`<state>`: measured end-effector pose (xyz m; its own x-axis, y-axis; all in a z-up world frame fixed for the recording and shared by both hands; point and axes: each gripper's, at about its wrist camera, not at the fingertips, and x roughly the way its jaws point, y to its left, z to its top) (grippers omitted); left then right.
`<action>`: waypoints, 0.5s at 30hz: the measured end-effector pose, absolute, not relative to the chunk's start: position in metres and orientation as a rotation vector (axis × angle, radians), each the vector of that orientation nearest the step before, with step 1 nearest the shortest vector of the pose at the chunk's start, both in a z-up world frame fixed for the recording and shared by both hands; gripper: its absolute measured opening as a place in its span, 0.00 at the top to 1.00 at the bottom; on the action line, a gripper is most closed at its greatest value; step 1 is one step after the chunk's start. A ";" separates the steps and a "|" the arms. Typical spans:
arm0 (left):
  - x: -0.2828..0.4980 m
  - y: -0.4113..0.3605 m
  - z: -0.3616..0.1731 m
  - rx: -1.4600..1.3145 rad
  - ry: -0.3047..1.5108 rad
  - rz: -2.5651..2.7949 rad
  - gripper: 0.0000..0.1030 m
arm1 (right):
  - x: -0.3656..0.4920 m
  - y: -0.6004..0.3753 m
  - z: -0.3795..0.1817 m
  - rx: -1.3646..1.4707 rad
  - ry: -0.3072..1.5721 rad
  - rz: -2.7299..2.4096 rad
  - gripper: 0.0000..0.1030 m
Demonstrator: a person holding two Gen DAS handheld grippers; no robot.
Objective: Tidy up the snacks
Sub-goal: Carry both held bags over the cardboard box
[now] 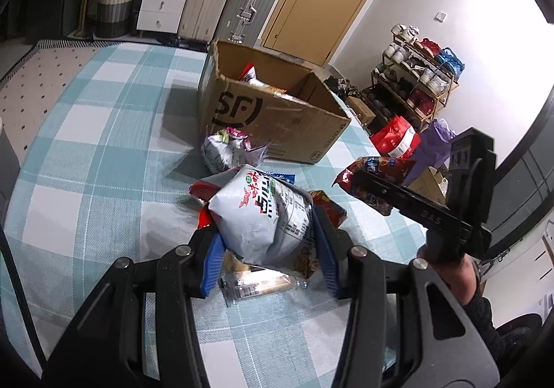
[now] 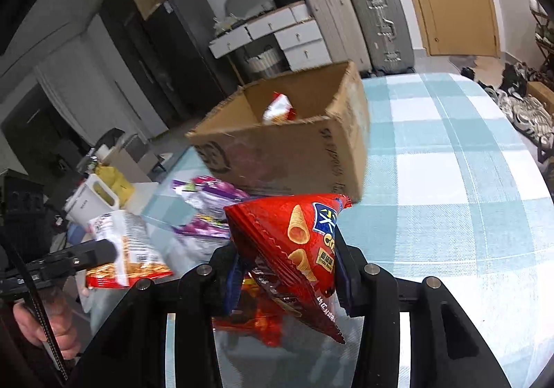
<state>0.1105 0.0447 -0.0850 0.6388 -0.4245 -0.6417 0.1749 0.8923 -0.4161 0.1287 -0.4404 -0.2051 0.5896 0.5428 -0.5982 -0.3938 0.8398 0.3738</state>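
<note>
The white snack bag point(image 1: 263, 215) sat clamped between the blue pads of the left tool point(image 1: 268, 249), raised clear of the checked tabletop point(image 1: 86, 163). It appeared light, air-filled and soft; its film looked slick, so a hold across the middle of the pillow, as here, would likely crush the contents less than a pinch at the crimped seam would tear. The red cone-snack bag point(image 2: 294, 249) was gripped by the right tool point(image 2: 287, 277), jaws closed on its lower half, its top corner tilted toward 1 o'clock. It was judged equally light and crushable. Loose packets point(image 1: 228, 149) lay at 12 o'clock from the white bag, touching the open cardboard box point(image 1: 270, 111), which already held one packet point(image 1: 251, 74).
</note>
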 end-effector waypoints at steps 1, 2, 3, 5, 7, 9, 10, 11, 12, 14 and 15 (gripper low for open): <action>0.110 0.044 -0.083 -0.330 0.807 -0.351 0.57 | 0.125 -0.439 -0.200 0.209 0.755 0.557 0.57; 0.109 0.043 -0.080 -0.326 0.804 -0.348 0.57 | 0.121 -0.438 -0.194 0.211 0.745 0.569 0.57; 0.109 0.042 -0.077 -0.323 0.803 -0.345 0.57 | 0.117 -0.437 -0.188 0.215 0.734 0.580 0.57; 0.111 0.040 -0.072 -0.315 0.801 -0.343 0.57 | 0.111 -0.436 -0.178 0.219 0.717 0.593 0.57; 0.112 0.037 -0.066 -0.300 0.799 -0.338 0.57 | 0.106 -0.436 -0.168 0.231 0.701 0.608 0.57; 0.113 0.035 -0.060 -0.285 0.793 -0.336 0.57 | 0.102 -0.435 -0.156 0.226 0.687 0.616 0.57; 0.113 0.033 -0.056 -0.274 0.788 -0.336 0.57 | 0.100 -0.435 -0.149 0.219 0.678 0.622 0.57; 0.114 0.033 -0.052 -0.270 0.783 -0.339 0.57 | 0.099 -0.434 -0.145 0.214 0.671 0.626 0.57; 0.115 0.032 -0.049 -0.267 0.778 -0.341 0.57 | 0.097 -0.434 -0.139 0.207 0.661 0.628 0.57; 0.117 0.029 -0.041 -0.261 0.763 -0.354 0.57 | 0.095 -0.434 -0.130 0.201 0.646 0.628 0.57; 0.118 0.029 -0.038 -0.264 0.757 -0.358 0.57 | 0.094 -0.434 -0.126 0.199 0.640 0.625 0.57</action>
<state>0.1180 0.0286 -0.0383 0.6713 -0.4075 -0.6192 0.2202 0.9072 -0.3583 0.0945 -0.4341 -0.1258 0.6274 0.6004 -0.4959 -0.4820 0.7996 0.3583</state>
